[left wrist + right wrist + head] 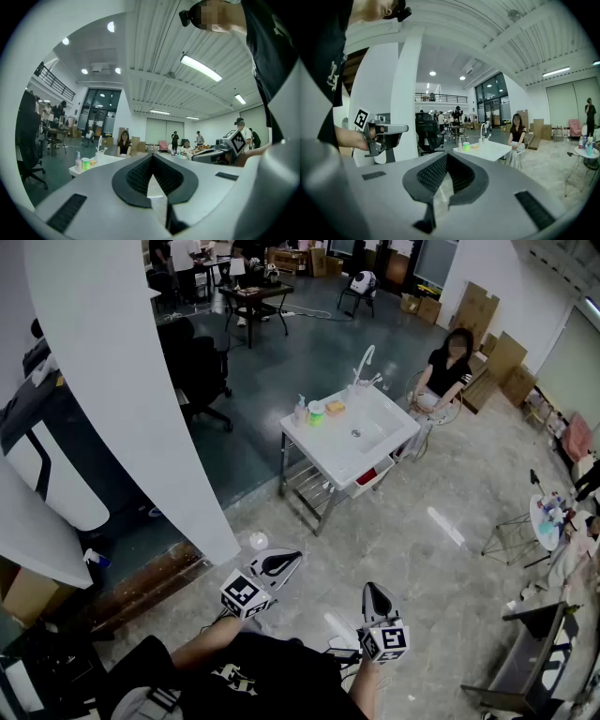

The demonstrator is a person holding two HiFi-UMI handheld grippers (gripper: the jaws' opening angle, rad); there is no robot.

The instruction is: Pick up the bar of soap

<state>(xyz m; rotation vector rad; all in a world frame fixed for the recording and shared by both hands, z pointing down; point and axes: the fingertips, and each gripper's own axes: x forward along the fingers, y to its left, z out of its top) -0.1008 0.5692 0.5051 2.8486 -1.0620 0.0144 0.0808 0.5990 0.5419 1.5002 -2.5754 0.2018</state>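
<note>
The orange bar of soap (335, 408) lies on the far left corner of a white sink table (375, 442), several steps ahead of me. It shows small in the left gripper view (93, 162) and in the right gripper view (475, 146). Beside it stand a green cup (316, 412) and a pump bottle (300, 409). My left gripper (298, 556) and right gripper (369, 586) are held near my body over the floor, both pointing toward the table. Each has its jaws shut with nothing between them.
A faucet (364, 362) rises at the back of the sink. A person (448, 369) sits just right of the table. A wide white pillar (122, 390) stands to my left, with a black office chair (202, 371) beyond it. At far right is a small round table (548, 517).
</note>
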